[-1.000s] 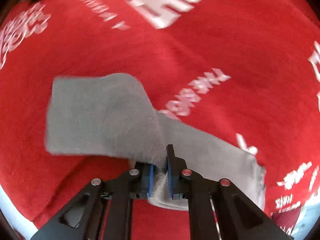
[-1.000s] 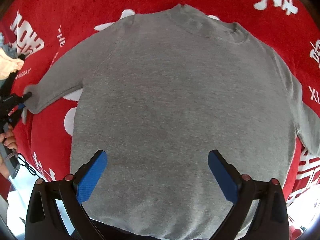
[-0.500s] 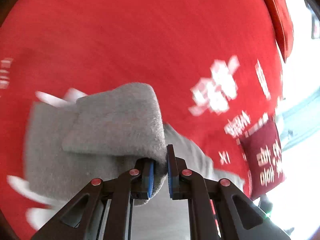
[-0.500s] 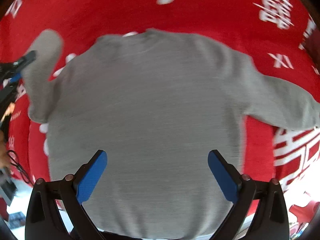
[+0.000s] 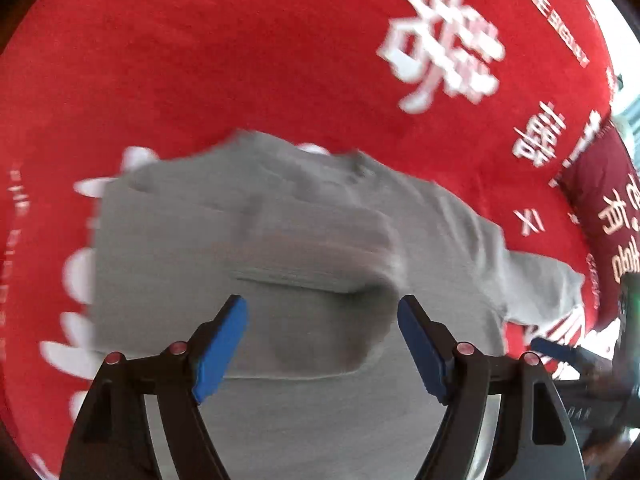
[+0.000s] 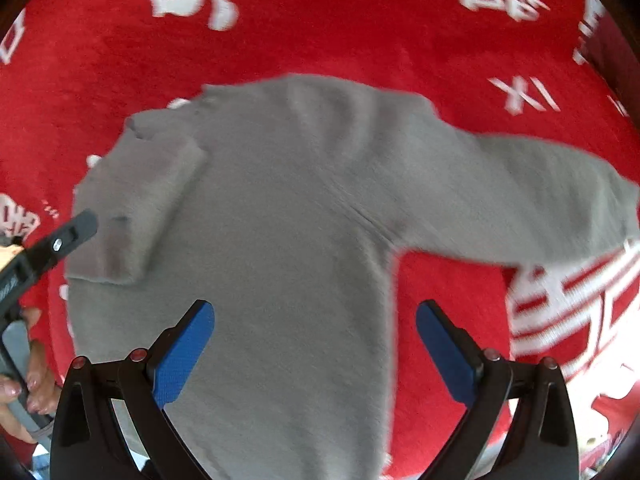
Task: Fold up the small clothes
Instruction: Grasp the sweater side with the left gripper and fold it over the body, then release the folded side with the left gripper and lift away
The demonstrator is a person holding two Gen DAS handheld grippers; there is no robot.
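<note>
The left tool [image 5: 322,338] is close to the camera, and its two blue pads are spread wide apart with nothing between them. It hangs just above the near part of the gray sweater [image 5: 280,280]. The right tool [image 6: 316,342] is spread wide too, and it holds nothing. It hangs over the bottom part of the sweater's body.

The sweater lies flat on a red cloth [image 6: 320,32] with big white letters on it. In the right wrist view, the left sleeve [image 6: 136,208] is folded in and rests on top of the sweater's body, on the left side. The tip of the left tool shows just beside that folded sleeve. A hand [image 6: 28,384] grips its handle at the near left edge.

The right sleeve [image 6: 552,200] sticks straight out to the right, flat on the red cloth. The neck of the sweater is at the far end. The pictures are a bit blurry.
</note>
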